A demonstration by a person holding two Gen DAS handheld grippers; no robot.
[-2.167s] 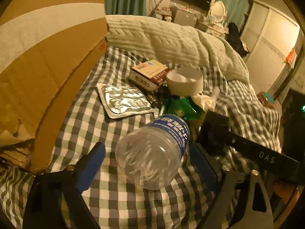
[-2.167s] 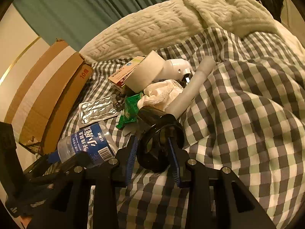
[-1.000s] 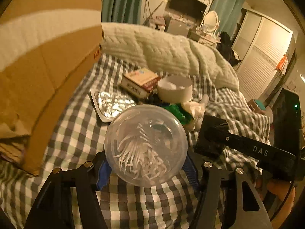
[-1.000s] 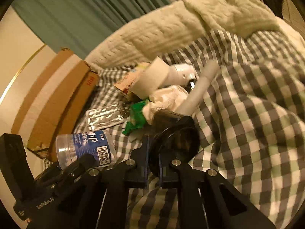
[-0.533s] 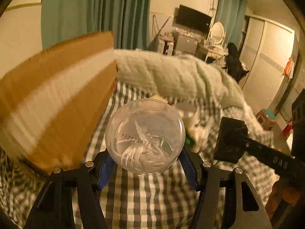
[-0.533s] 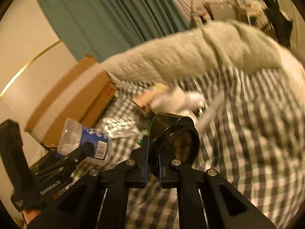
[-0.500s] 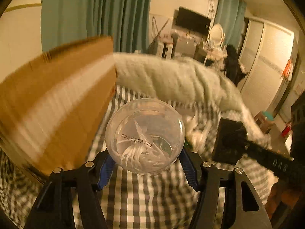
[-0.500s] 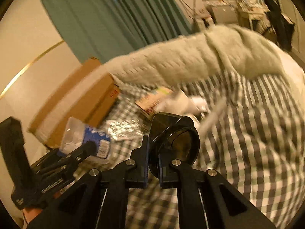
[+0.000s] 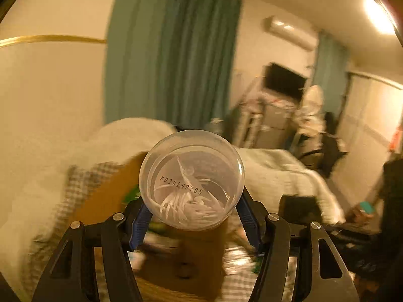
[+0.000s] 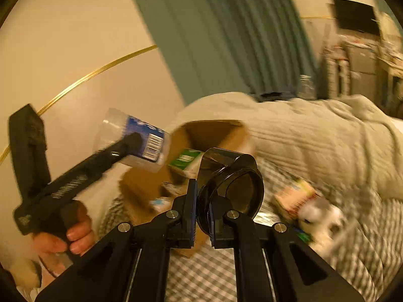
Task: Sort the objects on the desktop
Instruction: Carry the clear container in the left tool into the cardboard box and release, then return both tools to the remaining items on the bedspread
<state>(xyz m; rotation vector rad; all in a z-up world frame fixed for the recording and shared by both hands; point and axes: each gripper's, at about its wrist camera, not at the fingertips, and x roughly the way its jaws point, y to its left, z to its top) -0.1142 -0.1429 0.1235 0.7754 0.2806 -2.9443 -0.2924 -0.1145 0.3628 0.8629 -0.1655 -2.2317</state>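
Note:
A clear plastic bottle (image 9: 191, 181) with a blue label fills the middle of the left wrist view, its base facing the camera. My left gripper (image 9: 192, 209) is shut on it, a blue pad on each side. In the right wrist view the same bottle (image 10: 136, 141) hangs in the air at the left, above the open cardboard box (image 10: 214, 136). My right gripper (image 10: 202, 198) is shut on the wall of a black ring (image 10: 231, 183), held up in front of the box. The frames are blurred by motion.
The box (image 9: 113, 196) stands on a checked bed cover (image 10: 201, 276) and holds a green packet (image 10: 186, 158). An orange carton (image 10: 294, 198) and a white object (image 10: 320, 216) lie at the right. A cream blanket (image 10: 314, 146) is heaped behind. A hand (image 10: 63, 236) grips the left tool.
Both grippers have risen off the bed with the bottle and the black ring still held. The box's open top has come into view below them, and the clutter has dropped low in the views.

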